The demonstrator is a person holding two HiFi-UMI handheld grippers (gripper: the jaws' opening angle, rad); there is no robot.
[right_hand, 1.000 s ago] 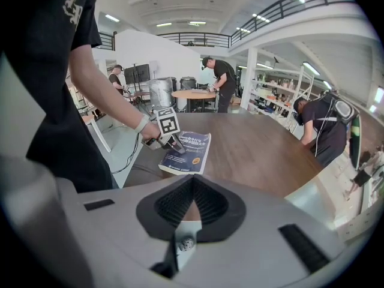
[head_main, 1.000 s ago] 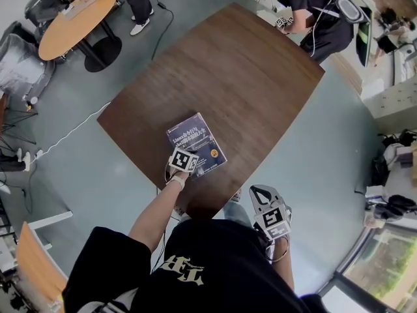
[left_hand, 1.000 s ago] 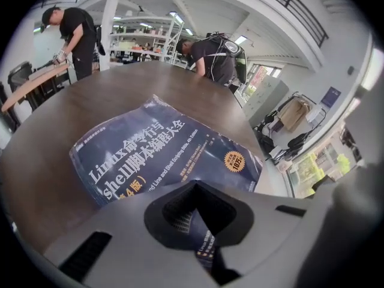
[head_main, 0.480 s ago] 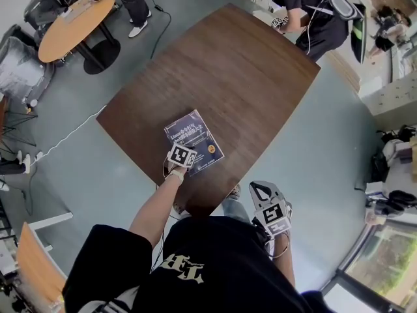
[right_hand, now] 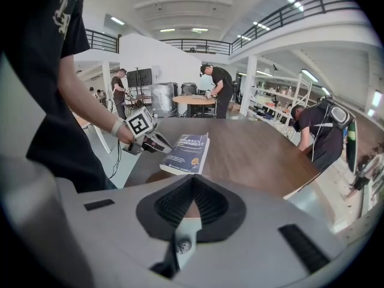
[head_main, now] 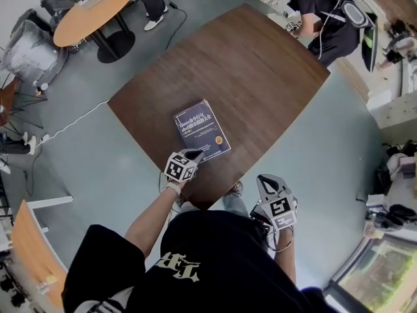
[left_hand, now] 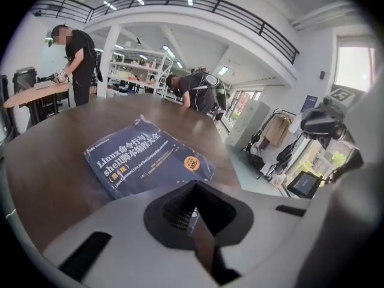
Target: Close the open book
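Jaws of left gripper (head_main: pixel 195 155) pressing together, holding nothing, hanging right by near corner of book (head_main: pixel 201 130). Right gripper (head_main: pixel 267 182) jaws together too, empty, off tabletop (head_main: pixel 247 64). Book lying closed, flat, near edge. Bumping it might be sliding it off.

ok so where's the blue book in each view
Head view: book lies closed near the centre, by the near corner of the table.
Left gripper view: book left of centre, on the table beyond the jaws.
Right gripper view: book at centre, above the jaws.
Shared landmark: the person in black bent over the table's far edge, seen in all three.
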